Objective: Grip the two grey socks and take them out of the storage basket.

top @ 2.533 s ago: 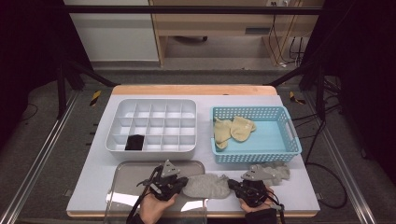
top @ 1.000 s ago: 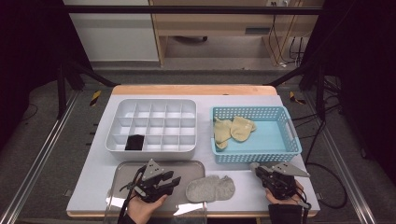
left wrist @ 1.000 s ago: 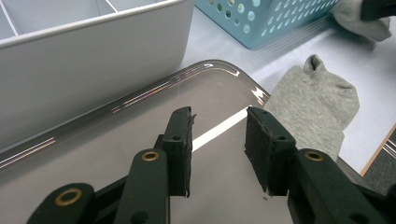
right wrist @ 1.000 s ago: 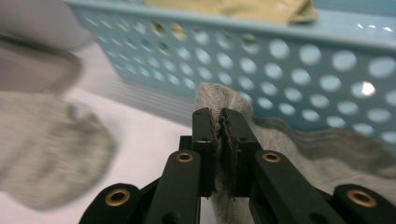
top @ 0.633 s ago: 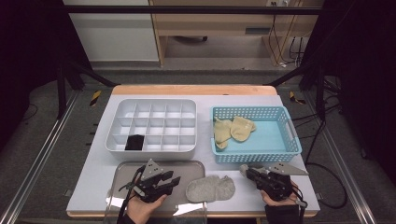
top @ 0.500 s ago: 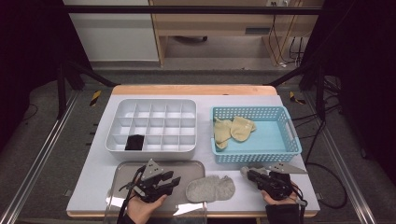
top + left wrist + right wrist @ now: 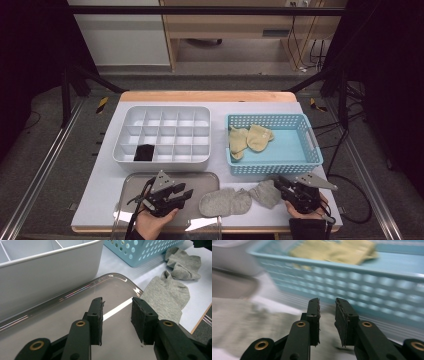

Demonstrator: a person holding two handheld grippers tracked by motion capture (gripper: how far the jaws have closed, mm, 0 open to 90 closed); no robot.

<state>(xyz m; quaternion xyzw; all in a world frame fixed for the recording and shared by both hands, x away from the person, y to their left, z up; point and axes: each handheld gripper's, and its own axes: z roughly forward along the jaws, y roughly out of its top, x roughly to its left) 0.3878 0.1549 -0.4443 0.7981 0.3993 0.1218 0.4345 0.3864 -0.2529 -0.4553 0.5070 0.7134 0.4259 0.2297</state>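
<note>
Just right gripper [image 7: 278, 183] opening, nothing between.

Place: a lab-style recording station is suggested.
Work surface: a white table [image 7: 310, 107] with a wooden edge is set on a grey carpeted floor [image 7: 45, 165].
Surroundings: black frame struts [image 7: 75, 80], loose cables [image 7: 312, 47] and hazard-taped feet [image 7: 102, 104] are seen.
Background: a wooden bench [image 7: 225, 25] is placed behind.
</note>
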